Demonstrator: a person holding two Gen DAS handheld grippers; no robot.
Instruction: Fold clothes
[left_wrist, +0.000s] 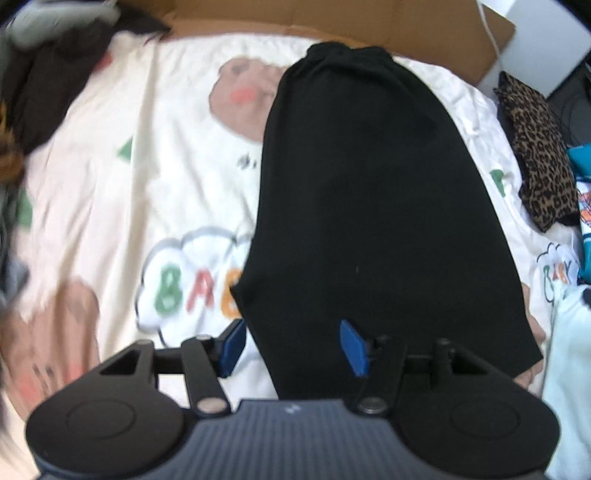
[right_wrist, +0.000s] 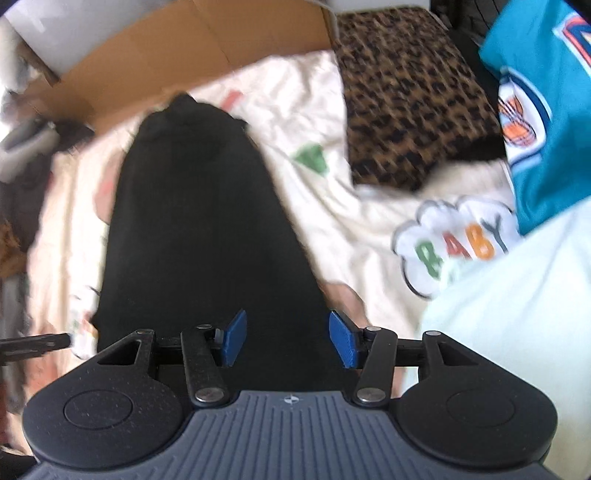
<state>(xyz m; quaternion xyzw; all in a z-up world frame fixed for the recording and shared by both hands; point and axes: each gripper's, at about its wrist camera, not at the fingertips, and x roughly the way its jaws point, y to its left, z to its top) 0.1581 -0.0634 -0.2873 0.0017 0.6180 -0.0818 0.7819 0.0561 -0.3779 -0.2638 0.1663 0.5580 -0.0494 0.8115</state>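
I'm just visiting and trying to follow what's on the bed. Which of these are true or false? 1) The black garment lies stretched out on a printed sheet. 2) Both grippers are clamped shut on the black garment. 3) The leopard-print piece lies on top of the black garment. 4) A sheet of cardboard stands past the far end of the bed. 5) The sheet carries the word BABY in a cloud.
1) True: the black garment lies on the printed sheet.
2) False: the left gripper and right gripper stand open, pads apart.
3) False: the leopard-print piece lies apart, beside it.
4) True: cardboard.
5) True: BABY print.
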